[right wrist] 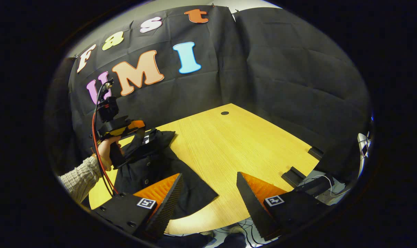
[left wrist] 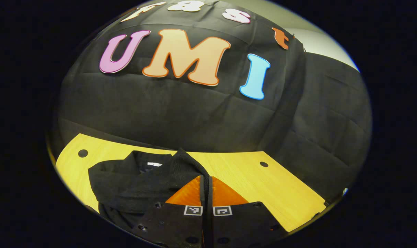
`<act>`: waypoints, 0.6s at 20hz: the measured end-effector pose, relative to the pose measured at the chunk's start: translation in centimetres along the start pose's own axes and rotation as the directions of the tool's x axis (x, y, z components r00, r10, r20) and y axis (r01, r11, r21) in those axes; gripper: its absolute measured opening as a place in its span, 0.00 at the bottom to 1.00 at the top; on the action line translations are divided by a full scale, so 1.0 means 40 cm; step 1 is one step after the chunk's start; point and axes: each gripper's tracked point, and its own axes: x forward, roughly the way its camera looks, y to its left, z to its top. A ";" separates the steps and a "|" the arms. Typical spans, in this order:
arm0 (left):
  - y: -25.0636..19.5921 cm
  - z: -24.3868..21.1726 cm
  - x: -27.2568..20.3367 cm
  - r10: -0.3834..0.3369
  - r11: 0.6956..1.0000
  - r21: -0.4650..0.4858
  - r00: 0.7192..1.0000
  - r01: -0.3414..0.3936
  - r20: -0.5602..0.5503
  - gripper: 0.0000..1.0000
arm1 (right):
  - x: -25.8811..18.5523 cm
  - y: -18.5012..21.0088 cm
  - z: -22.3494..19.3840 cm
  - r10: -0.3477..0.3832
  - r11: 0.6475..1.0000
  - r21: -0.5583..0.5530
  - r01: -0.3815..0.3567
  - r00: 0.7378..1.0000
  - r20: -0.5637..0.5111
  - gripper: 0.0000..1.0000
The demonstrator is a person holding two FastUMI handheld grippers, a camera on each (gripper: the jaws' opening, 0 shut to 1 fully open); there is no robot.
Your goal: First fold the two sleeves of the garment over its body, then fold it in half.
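**Left gripper view: fabric pinched, right fingers spread**

In the left gripper view, the left gripper (left wrist: 207,187) is seen with its two fingers brought together, and a ridge of black cloth is clamped between them. This cloth belongs to the garment (left wrist: 132,182), which is drawn up from the fingertips in a dark fold that rises to a peak just beyond them. The rest of the garment is spread to the left of the fingers, with a small white label visible near its collar. It is laid on the table (left wrist: 250,179), whose wooden top is marked by a dark round hole on each side. Behind the table, the black cloth wall is hung.

In the right gripper view, the right gripper (right wrist: 208,191) is shown with its fingers held wide apart, and nothing is gripped between them. Its left finger is placed over the near edge of the garment (right wrist: 160,165), though contact cannot be told; its right finger is held over bare table (right wrist: 229,144). The garment is bunched on the table's left part. Farther off, the left gripper (right wrist: 134,137) is held by a hand (right wrist: 107,151) in a knitted sleeve (right wrist: 79,179), its fingers lowered onto the garment's far end.
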 end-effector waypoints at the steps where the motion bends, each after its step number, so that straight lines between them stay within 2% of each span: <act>1: -0.013 -0.006 0.012 -0.006 1.000 0.008 1.000 0.006 -0.006 0.00 | 0.001 0.003 0.001 0.004 1.000 -0.002 -0.004 1.000 0.001 0.98; 5: -0.051 -0.042 0.054 -0.017 0.999 0.047 0.998 0.020 -0.053 0.00 | 0.014 0.010 -0.005 0.022 1.000 -0.021 -0.022 1.000 -0.004 0.98; 6: -0.050 -0.050 0.060 -0.012 0.998 0.059 0.998 0.015 -0.060 0.00 | 0.017 0.016 -0.006 0.030 0.999 -0.028 -0.030 1.000 -0.005 0.94; 8: -0.051 -0.054 0.072 -0.005 0.998 0.067 0.998 0.009 -0.061 0.00 | 0.026 0.037 -0.004 0.051 0.998 -0.033 -0.051 0.999 -0.007 0.99; 9: -0.051 -0.056 0.077 -0.006 0.998 0.067 0.998 0.011 -0.062 0.00 | 0.031 0.048 -0.004 0.062 0.997 -0.036 -0.062 0.998 -0.011 0.94; 10: -0.054 -0.062 0.081 -0.011 0.998 0.066 0.998 0.015 -0.066 0.00 | 0.033 0.055 -0.007 0.072 0.997 -0.041 -0.073 0.997 -0.015 0.99; 11: -0.057 -0.067 0.084 -0.013 0.998 0.067 0.997 0.018 -0.074 0.00 | 0.035 0.061 -0.008 0.079 0.996 -0.047 -0.080 0.997 -0.019 0.94; 12: -0.059 -0.075 0.087 -0.015 0.997 0.069 0.997 0.021 -0.082 0.00 | 0.035 0.064 -0.008 0.086 0.995 -0.054 -0.087 0.996 -0.019 0.99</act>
